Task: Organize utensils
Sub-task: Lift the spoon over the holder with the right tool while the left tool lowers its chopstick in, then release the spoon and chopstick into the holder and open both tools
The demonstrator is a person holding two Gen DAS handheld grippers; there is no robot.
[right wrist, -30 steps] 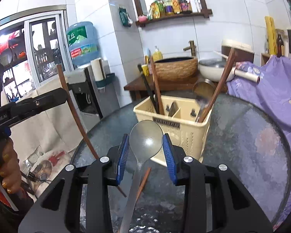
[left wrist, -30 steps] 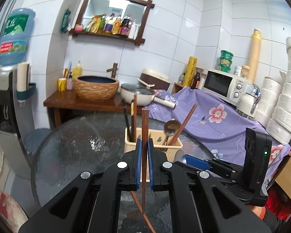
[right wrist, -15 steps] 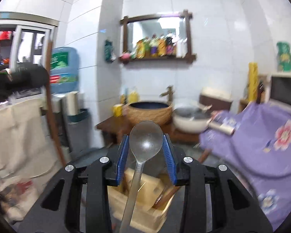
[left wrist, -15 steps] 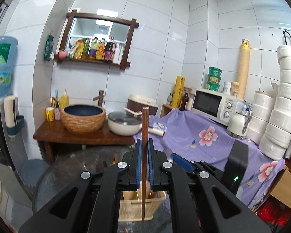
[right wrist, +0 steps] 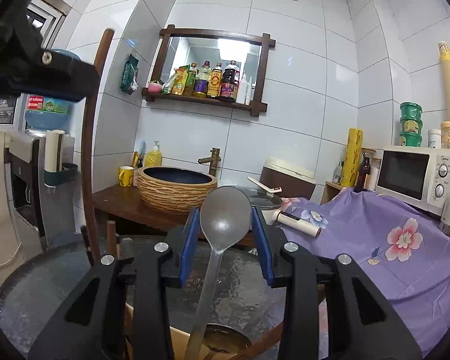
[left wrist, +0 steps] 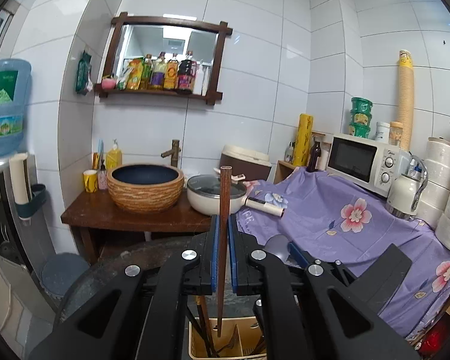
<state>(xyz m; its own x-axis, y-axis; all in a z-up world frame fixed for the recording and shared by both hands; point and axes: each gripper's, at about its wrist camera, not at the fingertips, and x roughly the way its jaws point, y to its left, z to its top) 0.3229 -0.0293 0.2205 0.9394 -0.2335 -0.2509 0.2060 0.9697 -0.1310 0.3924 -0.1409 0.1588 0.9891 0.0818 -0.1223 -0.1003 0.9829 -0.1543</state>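
Observation:
My left gripper (left wrist: 221, 231) is shut on a dark wooden chopstick (left wrist: 224, 210) held upright, its lower tip hanging over the beige utensil caddy (left wrist: 195, 342) below. The caddy holds several utensils. My right gripper (right wrist: 226, 228) is shut on a metal spoon (right wrist: 225, 216), bowl up, handle pointing down into the caddy (right wrist: 180, 342). The left gripper body (right wrist: 39, 72) and its chopstick (right wrist: 88, 150) show at the left of the right wrist view. The right gripper (left wrist: 315, 267) shows low right in the left wrist view.
A round glass table (right wrist: 45, 276) lies beneath both grippers. Behind stand a wooden counter (left wrist: 129, 216) with a woven basin (left wrist: 145, 187) and a pot (left wrist: 213, 195), a purple cloth (left wrist: 345, 222), a microwave (left wrist: 363, 162) and a water dispenser (right wrist: 30, 174).
Both grippers have risen and moved over the caddy with their utensils. The caddy has dropped from mid view to the bottom edge of both views.

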